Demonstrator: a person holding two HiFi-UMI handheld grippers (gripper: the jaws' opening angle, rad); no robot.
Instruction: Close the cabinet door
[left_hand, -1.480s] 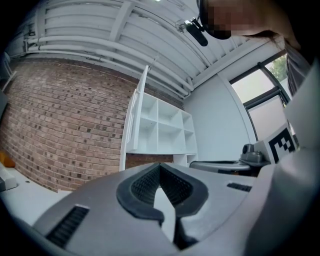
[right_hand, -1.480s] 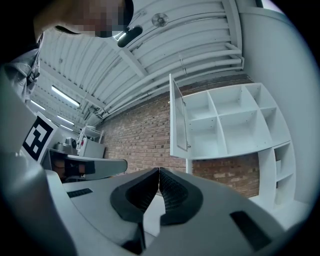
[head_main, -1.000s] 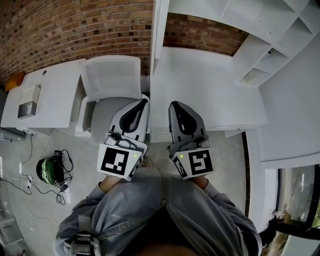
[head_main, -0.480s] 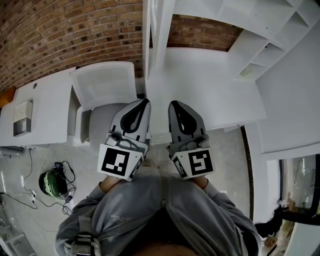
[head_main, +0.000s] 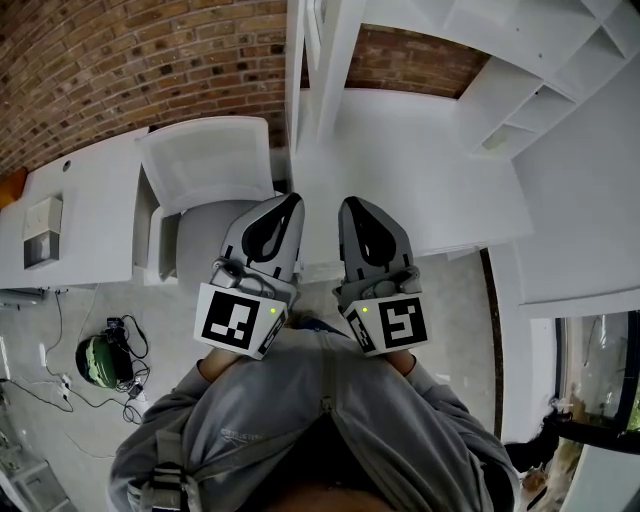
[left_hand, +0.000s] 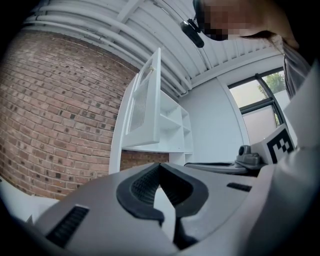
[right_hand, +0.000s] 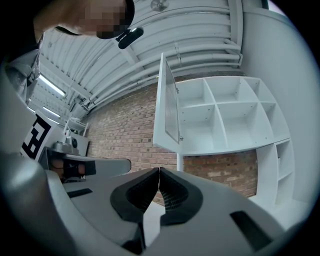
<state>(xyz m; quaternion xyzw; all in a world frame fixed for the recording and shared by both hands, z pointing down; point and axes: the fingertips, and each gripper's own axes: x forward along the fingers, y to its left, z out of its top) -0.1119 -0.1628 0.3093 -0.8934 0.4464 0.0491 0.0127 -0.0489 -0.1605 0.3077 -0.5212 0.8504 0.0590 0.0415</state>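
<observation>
The white cabinet door (right_hand: 167, 105) stands open, swung out from the left side of the white wall cabinet (right_hand: 225, 120). In the left gripper view the door (left_hand: 145, 105) shows its slatted panel, high up and well beyond the jaws. From the head view I see the door (head_main: 325, 80) edge-on above both grippers. My left gripper (head_main: 293, 200) and right gripper (head_main: 347, 205) are held side by side, pointing at the counter under the cabinet. Both are shut with nothing between the pads, and neither touches the door.
A white counter (head_main: 420, 180) runs under the cabinet shelves (head_main: 520, 110). A white chair (head_main: 205, 160) and a white desk (head_main: 80, 210) stand at the left against the brick wall (head_main: 150, 50). A green helmet (head_main: 100, 360) and cables lie on the floor.
Both grippers have edged forward towards the counter, side by side and still shut. The door stands open as before.
</observation>
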